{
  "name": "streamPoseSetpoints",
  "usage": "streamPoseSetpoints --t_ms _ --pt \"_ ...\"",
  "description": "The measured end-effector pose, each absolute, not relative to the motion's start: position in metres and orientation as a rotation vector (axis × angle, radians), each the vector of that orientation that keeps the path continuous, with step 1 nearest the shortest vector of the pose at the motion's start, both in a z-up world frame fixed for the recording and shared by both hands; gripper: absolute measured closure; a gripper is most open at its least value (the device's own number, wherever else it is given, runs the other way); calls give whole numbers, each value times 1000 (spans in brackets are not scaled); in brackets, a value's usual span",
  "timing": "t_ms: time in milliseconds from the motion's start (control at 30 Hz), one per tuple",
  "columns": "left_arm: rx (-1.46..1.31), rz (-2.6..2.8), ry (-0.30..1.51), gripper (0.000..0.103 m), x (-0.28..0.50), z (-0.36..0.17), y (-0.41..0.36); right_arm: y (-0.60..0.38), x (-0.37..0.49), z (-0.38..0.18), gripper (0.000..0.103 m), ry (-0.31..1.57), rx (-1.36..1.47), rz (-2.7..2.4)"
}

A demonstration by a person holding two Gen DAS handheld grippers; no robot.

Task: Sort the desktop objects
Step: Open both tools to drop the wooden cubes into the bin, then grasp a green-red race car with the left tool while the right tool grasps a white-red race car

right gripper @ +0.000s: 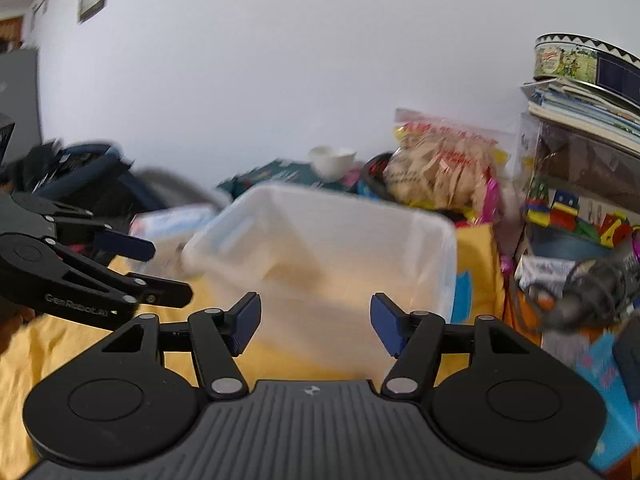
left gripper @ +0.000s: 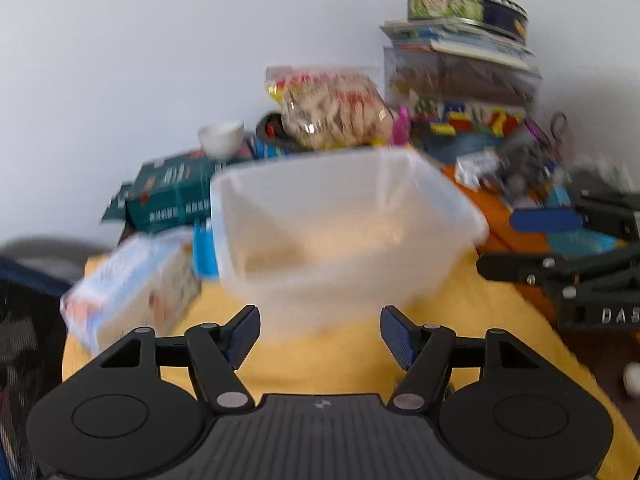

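Left wrist view: showing left gripper (left gripper: 320, 336) with jaws spread wide, gripping nothing, pointing at translucent plastic bin (left gripper: 340, 224) lying at 12 o'clock on yellow cloth (left gripper: 320, 364). Showing right gripper (left gripper: 532, 240) at 3 o'clock, beside the bin, also standing open and empty. Showing snack bag (left gripper: 336, 108) beyond the bin at 12 o'clock, white bowl (left gripper: 222, 136) at 11 o'clock, green box (left gripper: 172, 192) at 10 o'clock. Blurring throughout. Right wrist view: confirming both sets of tongs gaping, nothing between pads.
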State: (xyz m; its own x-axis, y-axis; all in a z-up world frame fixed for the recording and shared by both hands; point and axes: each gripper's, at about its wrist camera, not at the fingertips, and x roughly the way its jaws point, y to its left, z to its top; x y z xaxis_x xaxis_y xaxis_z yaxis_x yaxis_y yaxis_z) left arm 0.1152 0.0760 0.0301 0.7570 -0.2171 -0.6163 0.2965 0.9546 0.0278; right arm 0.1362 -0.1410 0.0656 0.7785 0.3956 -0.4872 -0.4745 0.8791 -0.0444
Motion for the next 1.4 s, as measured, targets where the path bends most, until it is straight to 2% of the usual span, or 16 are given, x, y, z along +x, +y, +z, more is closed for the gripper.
streamPoseSetpoints --t_ms 167,267,467,633,733,867,967,1067,1267,1333,1367,1400 --pt "83 -290 724 33 56 0 81 -147 92 36 39 575 -216 552" --pt "100 -290 765 33 27 -18 78 -147 65 15 43 613 -289 585" --pt "119 -376 846 34 6 -47 68 -144 32 -24 65 714 -341 623" --pt "275 -453 878 47 3 -67 43 -135 26 -37 69 750 -351 630" --pt "358 -481 885 60 -1 -78 32 -136 23 -35 69 736 -329 612" --pt "466 -495 866 66 -1 -83 26 -142 24 -38 69 752 -295 580" --pt "465 -520 870 70 8 -82 31 -143 26 -40 69 756 -288 559" --pt "433 -525 886 83 18 -78 36 -142 32 -41 69 752 -274 544" --pt "217 -499 980 83 27 -73 60 -132 47 -46 69 719 -269 560" --pt "190 -501 977 88 19 -69 65 -130 55 -51 70 748 -259 589" --pt "187 -498 975 88 15 -66 66 -130 57 -53 73 760 -251 600" --pt "177 -496 975 88 12 -63 66 -131 59 -55 82 771 -247 615"
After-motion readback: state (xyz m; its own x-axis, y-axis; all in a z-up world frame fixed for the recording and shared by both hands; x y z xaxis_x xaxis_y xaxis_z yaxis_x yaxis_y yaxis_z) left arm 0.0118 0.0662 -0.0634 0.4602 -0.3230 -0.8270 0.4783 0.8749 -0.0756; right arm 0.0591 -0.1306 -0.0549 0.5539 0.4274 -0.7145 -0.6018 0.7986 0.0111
